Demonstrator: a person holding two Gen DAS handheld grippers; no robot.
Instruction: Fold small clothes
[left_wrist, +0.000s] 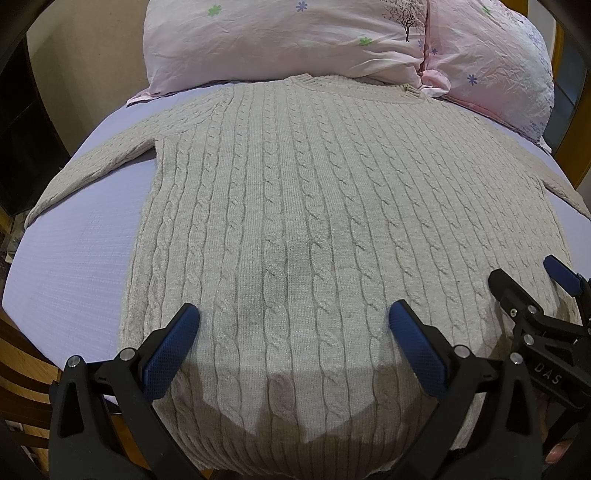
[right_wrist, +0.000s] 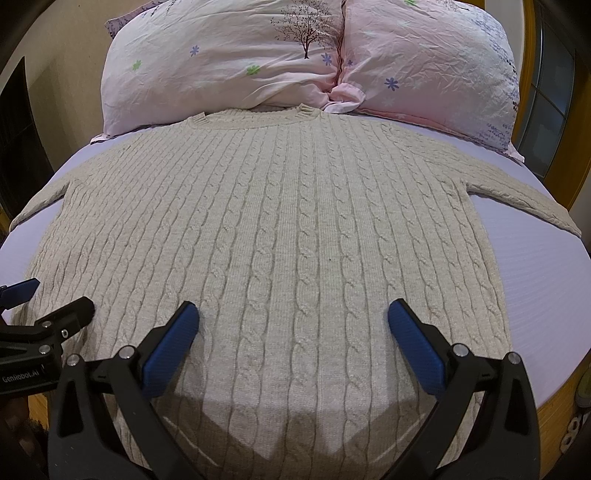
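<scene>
Pillows (right_wrist: 236, 70) touching sweater (right_wrist: 295, 221) collar (bed (right_wrist: 535, 295)).

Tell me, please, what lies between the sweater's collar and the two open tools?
Only the sweater's own flat cable-knit body, shown in both wrist views; nothing rests on it.

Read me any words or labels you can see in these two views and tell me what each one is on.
"DAS": on the black body of the right gripper, seen from the left wrist view.
"GenRobot.AI": on the black body of the left gripper, seen from the right wrist view.
No readable text on the sweater or the pillows.
</scene>
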